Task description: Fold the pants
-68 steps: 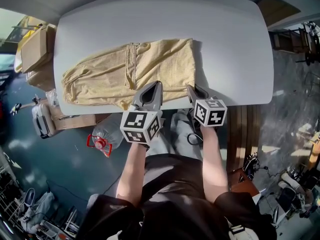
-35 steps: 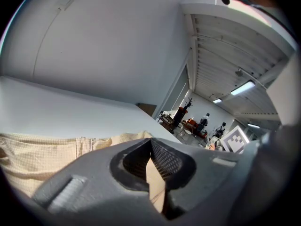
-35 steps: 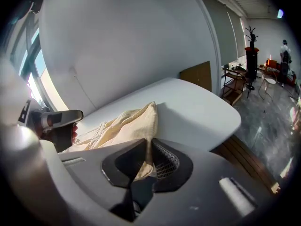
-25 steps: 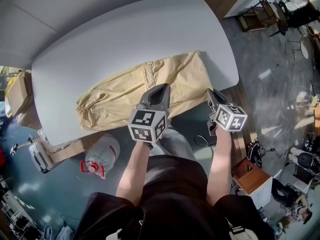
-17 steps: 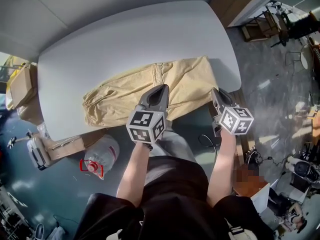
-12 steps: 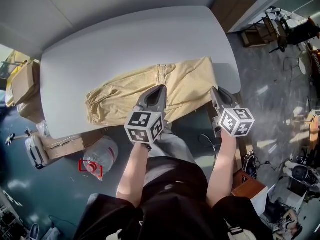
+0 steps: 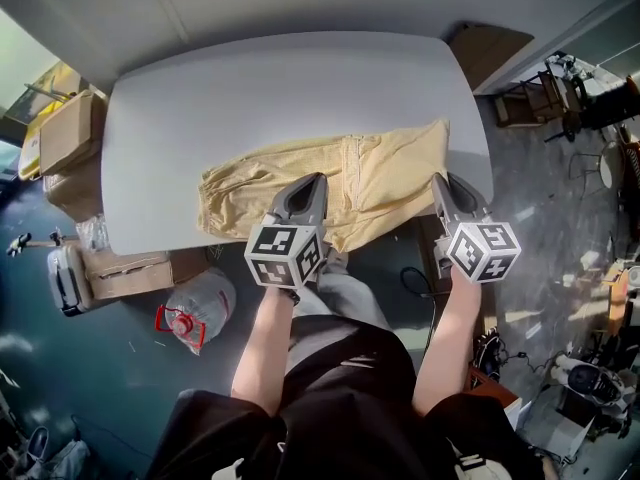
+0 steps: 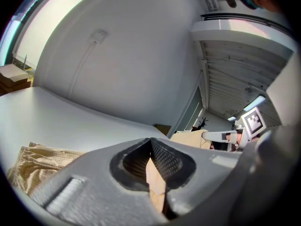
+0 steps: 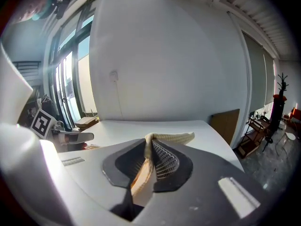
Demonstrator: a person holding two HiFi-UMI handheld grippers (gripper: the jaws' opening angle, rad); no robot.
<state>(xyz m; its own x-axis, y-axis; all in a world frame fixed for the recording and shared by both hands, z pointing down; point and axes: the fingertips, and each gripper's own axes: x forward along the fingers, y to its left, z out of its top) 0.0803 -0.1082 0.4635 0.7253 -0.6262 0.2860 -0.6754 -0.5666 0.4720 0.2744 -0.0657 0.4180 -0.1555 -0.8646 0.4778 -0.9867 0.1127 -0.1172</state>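
Both grippers were clamped on cloth. The left gripper [image 7: 308, 182] had its jaws pinched together on the near long edge of the pants [image 7: 340, 173], and the left gripper view showed a tan strip squeezed between the pads [image 8: 164, 161]. The right gripper [image 7: 446, 180] was closed on the corner at the wide end. In the right gripper view the cloth [image 9: 141, 173] ran up between the jaws and curled over the tips.

What changed: a second or so earlier both grippers sat low at the near edge with the pants lying flat. Now both had come up and the near edge had come up with them. The stretch of cloth between my two grips sagged past the table [image 7: 250, 88] edge on my side. The garment also sat further right on the table than before, though my head camera had moved too, so I couldn't be sure how much of that was real. I took it as grasp done and lift started, with the carry-over still to come. The fold itself wasn't made yet.

Orientation: the long axis ran left to right across the table, slightly tilted, with the right end further from me. The wide end, probably the waist, pointed right, near the table's right edge. The narrower, crumpled end [image 7: 215, 188] pointed left. The far long edge still rested on the tabletop.
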